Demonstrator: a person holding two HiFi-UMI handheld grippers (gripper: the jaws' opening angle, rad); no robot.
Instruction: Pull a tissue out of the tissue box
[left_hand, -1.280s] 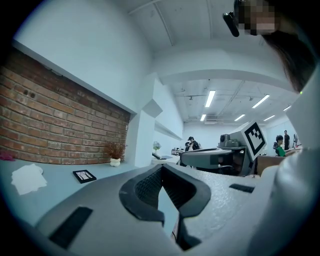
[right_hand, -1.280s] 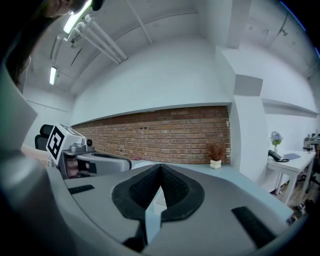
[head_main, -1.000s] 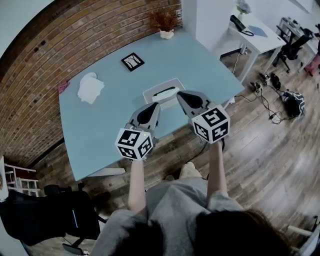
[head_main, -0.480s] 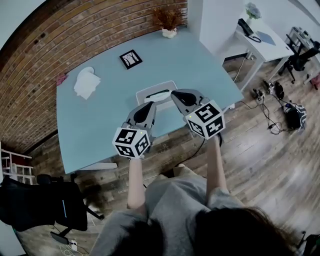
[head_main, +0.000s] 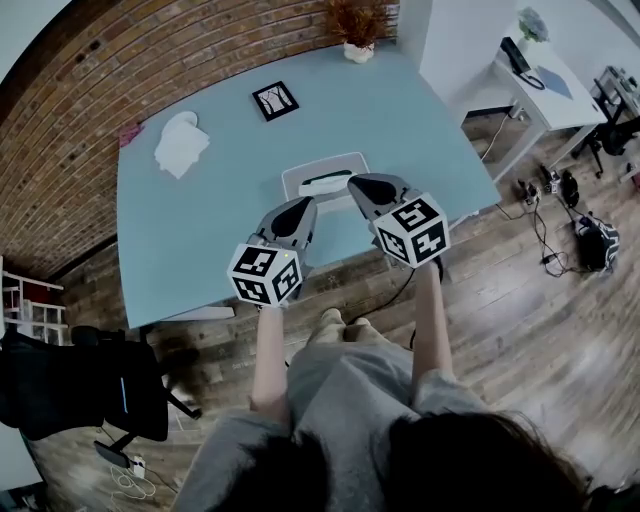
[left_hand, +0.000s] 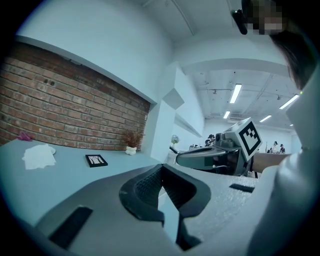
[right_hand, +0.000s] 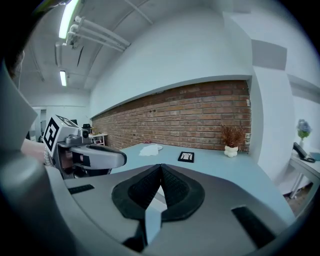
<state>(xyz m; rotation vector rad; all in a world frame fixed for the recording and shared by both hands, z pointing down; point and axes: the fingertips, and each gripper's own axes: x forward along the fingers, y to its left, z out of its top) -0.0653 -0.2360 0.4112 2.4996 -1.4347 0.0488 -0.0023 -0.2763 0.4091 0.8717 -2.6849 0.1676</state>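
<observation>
"Head view first: what is different from a second ago?" the first observer asks.

"Little, and nothing in the grip," the second replies. "Both tools seem to have eased lower and a shade nearer the tissue box (head_main: 315, 168). The camera itself has shifted, though, so that is a cautious reading. The left hand-held gripper (head_main: 297, 212) sits at the box's 7 o'clock, just short of it. The right hand-held gripper (head_main: 360, 186) is at its 4 o'clock, with its tip overlapping the box's near right corner. Whether it touches cannot be told."

"And the jaws?"

"Closed on both, then and now. The left gripper view shows them pressed together with nothing between, and the right gripper view shows the same. So this looks like the approach, with no tissue pulled yet. The slot on top of the box faces up, but what shows in it is too small to make out. One pair of jaws would have to part before it could pinch anything."

"What else is on the table (head_main: 220, 230)?"

"A crumpled white sheet (head_main: 182, 145) lies at the box's 10 o'clock, well apart from it. A small black-framed picture (head_main: 276, 100) is at 11 o'clock, and a potted plant (head_main: 358, 48) is at 12 o'clock by the brick wall. None of these lies between the tools and the box. The likelier trouble is the light box lifting along with the tissue."
</observation>
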